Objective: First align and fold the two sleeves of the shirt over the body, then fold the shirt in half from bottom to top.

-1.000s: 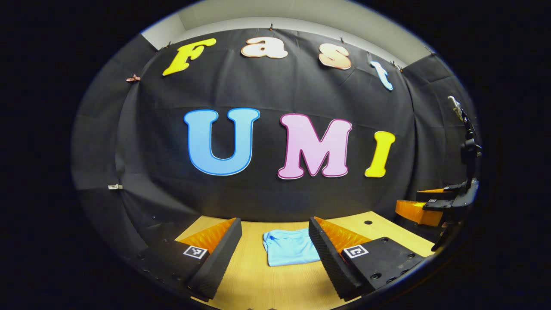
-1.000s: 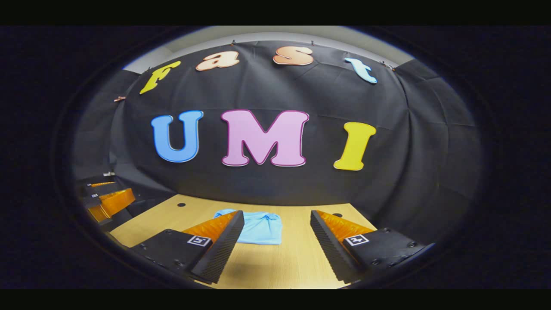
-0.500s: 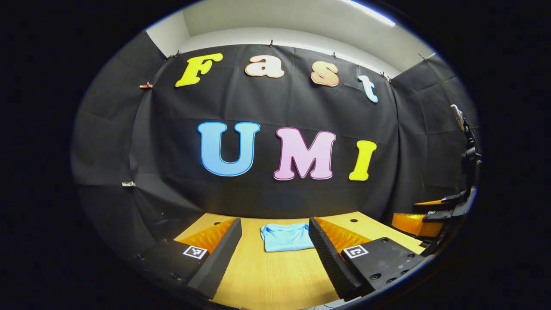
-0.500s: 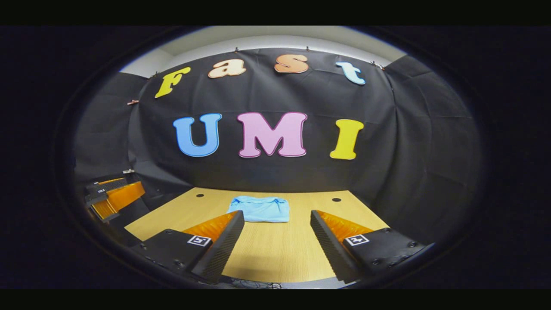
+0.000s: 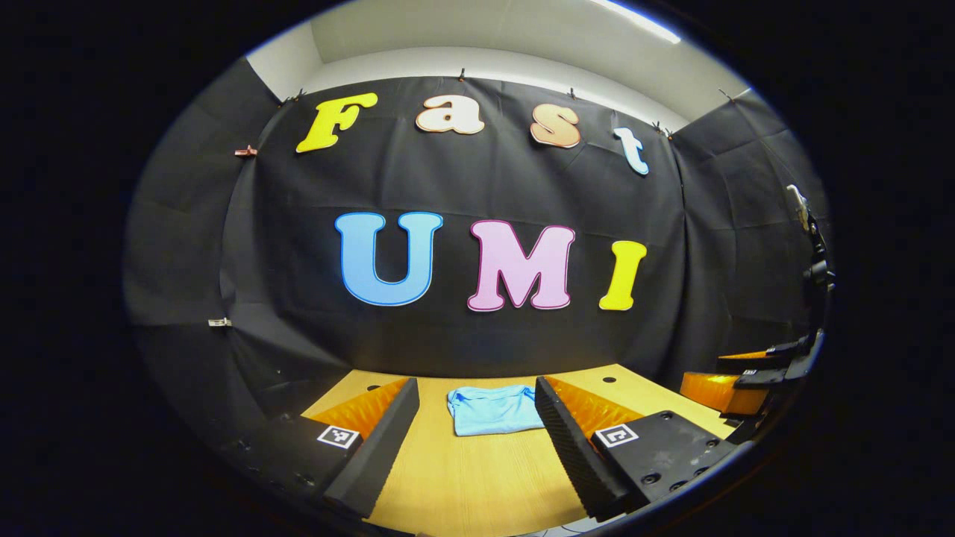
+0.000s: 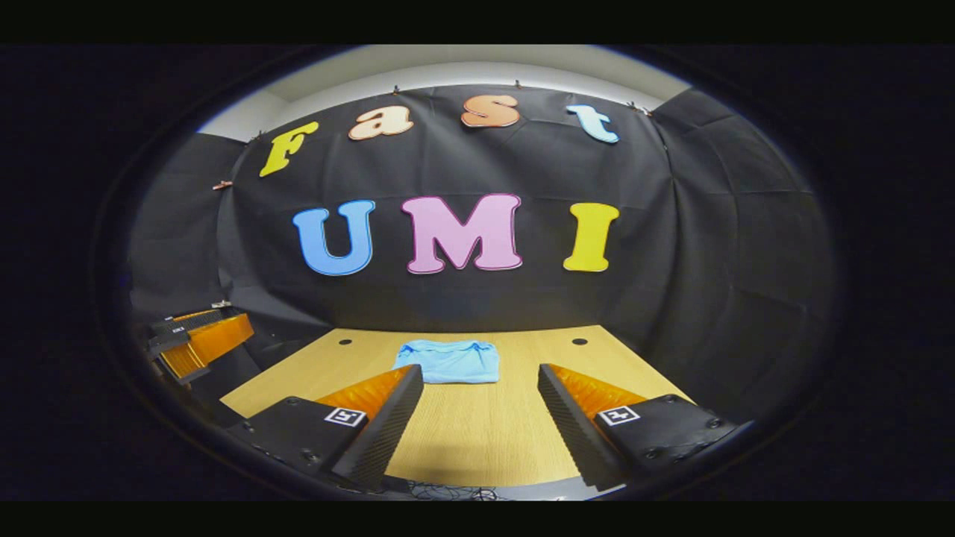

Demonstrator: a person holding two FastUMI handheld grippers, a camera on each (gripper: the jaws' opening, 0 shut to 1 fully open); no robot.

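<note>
One light-blue shirt (image 6: 450,362), folded into compact rectangle, flat on table (image 6: 477,440).

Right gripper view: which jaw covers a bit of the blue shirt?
The jaw on the picture's left: its tip hides the shirt's near corner. The other jaw stands clear, with bare table between it and the shirt.

Small folded light-blue cloth shirt (image 5: 495,409): right edge hidden behind left gripper's (image 5: 477,436) right finger in left gripper view. Folded layers too small to tell. Right gripper (image 5: 753,373) cut off at that view's right edge.
</note>
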